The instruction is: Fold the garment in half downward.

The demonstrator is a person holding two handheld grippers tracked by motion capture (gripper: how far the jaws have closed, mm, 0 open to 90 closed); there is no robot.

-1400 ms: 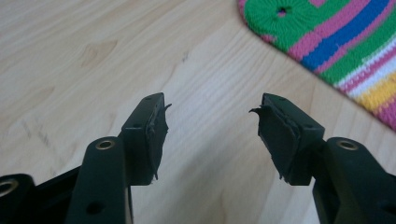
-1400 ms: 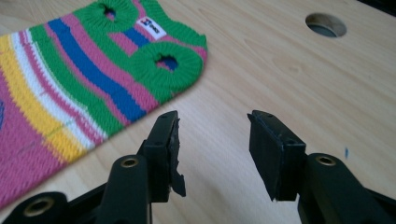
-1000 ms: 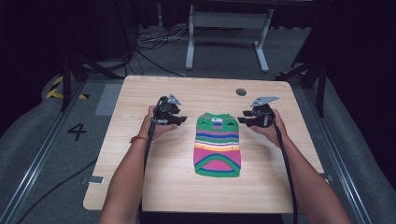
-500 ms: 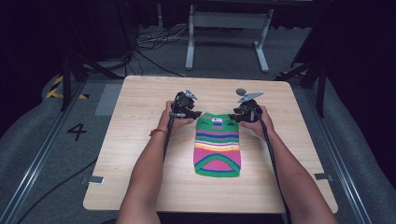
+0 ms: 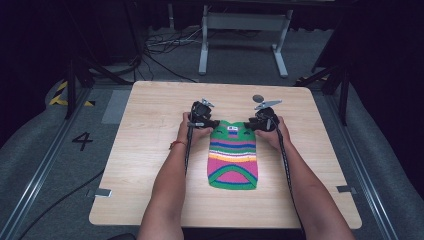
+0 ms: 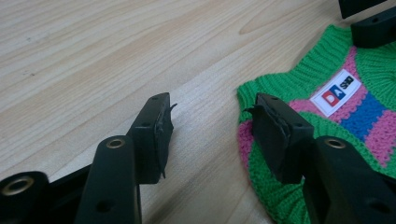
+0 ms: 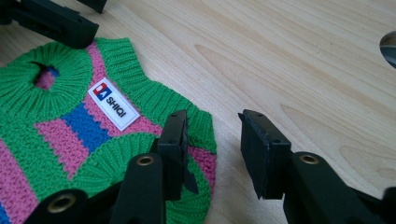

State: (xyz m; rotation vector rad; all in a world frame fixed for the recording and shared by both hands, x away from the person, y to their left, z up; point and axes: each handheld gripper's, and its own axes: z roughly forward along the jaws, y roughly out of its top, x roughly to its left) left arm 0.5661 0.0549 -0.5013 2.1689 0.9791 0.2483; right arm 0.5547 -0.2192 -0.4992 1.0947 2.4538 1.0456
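Observation:
A small knitted sweater (image 5: 233, 160) with green, pink, blue and yellow stripes lies flat on the wooden table (image 5: 150, 150), its collar and white label (image 5: 232, 128) at the far end. My left gripper (image 5: 214, 125) is open at the sweater's top left corner. In the left gripper view, one pad of the left gripper (image 6: 210, 105) hangs over the green shoulder edge (image 6: 280, 81) and the other over bare wood. My right gripper (image 5: 248, 126) is at the top right corner. Its jaws (image 7: 212, 123) have just been closing, and they straddle the sweater's edge (image 7: 60, 140) without pressing on it.
A round hole (image 5: 258, 98) pierces the table just beyond the right gripper. A metal frame (image 5: 240, 40) and cables lie on the floor past the table's far edge. Bare wood runs left and right of the sweater.
Both hands have come inward and down from the table's sides to the sweater's top corners. The sweater has not moved.

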